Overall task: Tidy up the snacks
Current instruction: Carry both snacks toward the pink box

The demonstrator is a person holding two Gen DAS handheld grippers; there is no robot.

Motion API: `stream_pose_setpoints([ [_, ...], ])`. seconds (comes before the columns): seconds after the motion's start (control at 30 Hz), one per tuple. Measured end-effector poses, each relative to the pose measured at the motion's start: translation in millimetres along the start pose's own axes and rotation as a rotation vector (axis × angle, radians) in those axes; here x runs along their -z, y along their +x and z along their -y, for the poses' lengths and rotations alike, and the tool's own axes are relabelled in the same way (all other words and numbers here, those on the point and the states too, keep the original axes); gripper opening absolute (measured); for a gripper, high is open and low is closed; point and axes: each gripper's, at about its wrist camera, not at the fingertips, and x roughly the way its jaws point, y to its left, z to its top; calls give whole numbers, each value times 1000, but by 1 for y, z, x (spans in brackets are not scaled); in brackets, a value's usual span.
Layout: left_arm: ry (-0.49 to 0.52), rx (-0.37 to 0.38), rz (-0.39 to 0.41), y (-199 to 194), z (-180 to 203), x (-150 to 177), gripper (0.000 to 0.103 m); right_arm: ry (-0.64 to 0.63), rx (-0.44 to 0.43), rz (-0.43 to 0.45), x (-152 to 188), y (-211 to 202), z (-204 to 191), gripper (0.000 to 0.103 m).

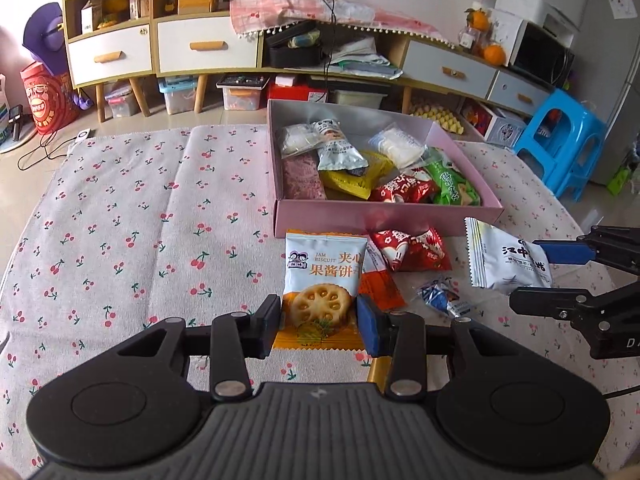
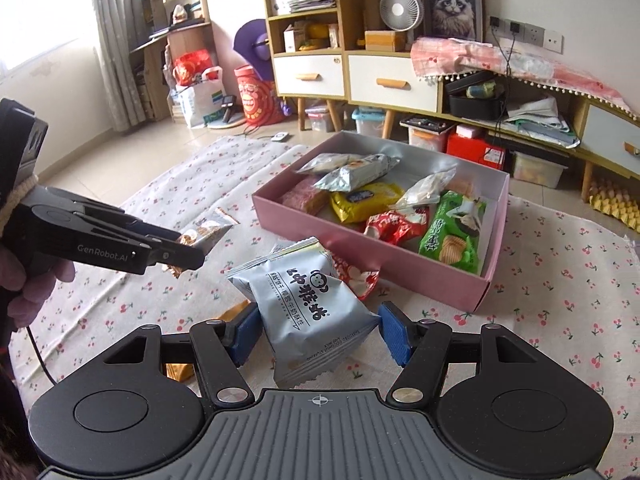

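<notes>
Left gripper (image 1: pixel 320 326) clamped on white-and-orange jam biscuit packet (image 1: pixel 322 276); right gripper (image 2: pixel 316 334) gripping grey-blue foil biscuit pouch (image 2: pixel 310 312); open pink cardboard box (image 1: pixel 384 216) at twelve o'clock.

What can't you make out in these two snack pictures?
- Left wrist view: the orange packet is half covered by the jam biscuit packet.
- Right wrist view: the red packet is mostly behind the grey biscuit packet.
- Both views: the pink box bottom is buried under snacks.

Cherry-print cloth (image 1: pixel 120 208) under pink box (image 1: pixel 384 218), loose snack packets (image 1: pixel 416 248)
</notes>
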Motion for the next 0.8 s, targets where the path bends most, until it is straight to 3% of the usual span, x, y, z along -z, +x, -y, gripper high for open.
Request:
stream_pose_setpoints([
  [0.33,-15,24,66,9,12,-31,38,96,99,36,-25,15,27,64],
  [0.8,-91,45,133,46,19,-50,38,351,177,81,-40,50,71,64],
])
